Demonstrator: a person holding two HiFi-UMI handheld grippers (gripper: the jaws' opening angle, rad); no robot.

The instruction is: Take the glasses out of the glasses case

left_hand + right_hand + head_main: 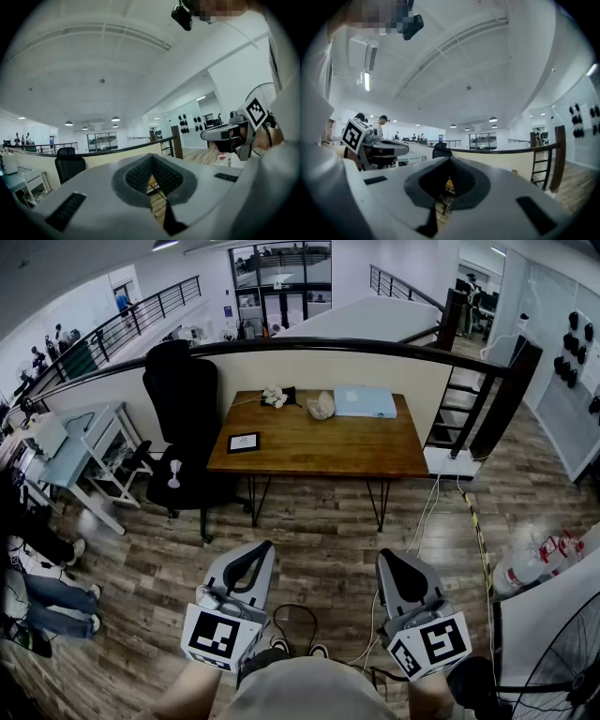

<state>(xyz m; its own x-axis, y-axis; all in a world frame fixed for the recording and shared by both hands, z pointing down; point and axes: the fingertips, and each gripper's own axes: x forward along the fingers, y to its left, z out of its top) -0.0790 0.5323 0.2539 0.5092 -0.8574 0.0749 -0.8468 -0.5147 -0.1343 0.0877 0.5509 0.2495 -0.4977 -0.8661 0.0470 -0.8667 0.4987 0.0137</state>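
standing off from brown wooden table (pixel 319 451), nothing held
left gripper (pixel 246 570) and right gripper (pixel 405 582) jaws together, empty; arriving closed could likely shove the small beige glasses case (pixel 321 406) aside.

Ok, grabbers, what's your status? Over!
Left gripper shut, empty. Right gripper same. Beige case on wooden table ahead, untouched. Black chair beside table, not blocking.

left gripper (pixel 255 554): pale grey shell, dark grey collar, black ribbed pads (pixel 138 174) | right gripper (pixel 396 561): same build | marker cubes (pixel 222 635): white, black square codes, one per gripper | head camera (pixel 182 17): small, black | shirt (pixel 305 695): pale | shoes (pixel 281 645): dark, white toes
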